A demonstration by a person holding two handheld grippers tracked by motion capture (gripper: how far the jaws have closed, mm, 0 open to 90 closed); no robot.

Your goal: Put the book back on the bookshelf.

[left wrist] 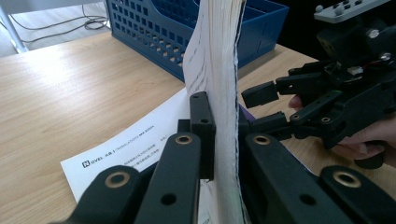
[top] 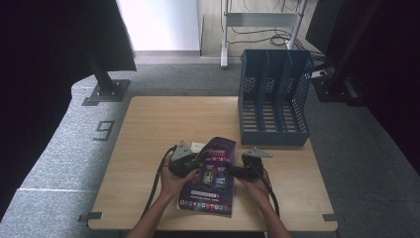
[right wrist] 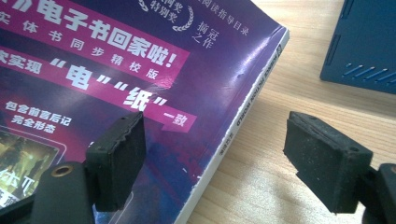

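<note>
Both grippers meet the book [top: 210,173]: left gripper [left wrist: 219,140] jaws pinch its edge, right gripper [right wrist: 215,158] jaws spread wide.

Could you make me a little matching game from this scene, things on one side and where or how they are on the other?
Things:
1. left gripper
2. right gripper
3. blue file rack
4. white sheet

States:
a. stands at the table's far right
b. lies flat on the table under the purple book
c. jaws shut on the book's page edge
d. jaws open beside the book's spine edge

Pairs: 1-c, 2-d, 3-a, 4-b
</note>
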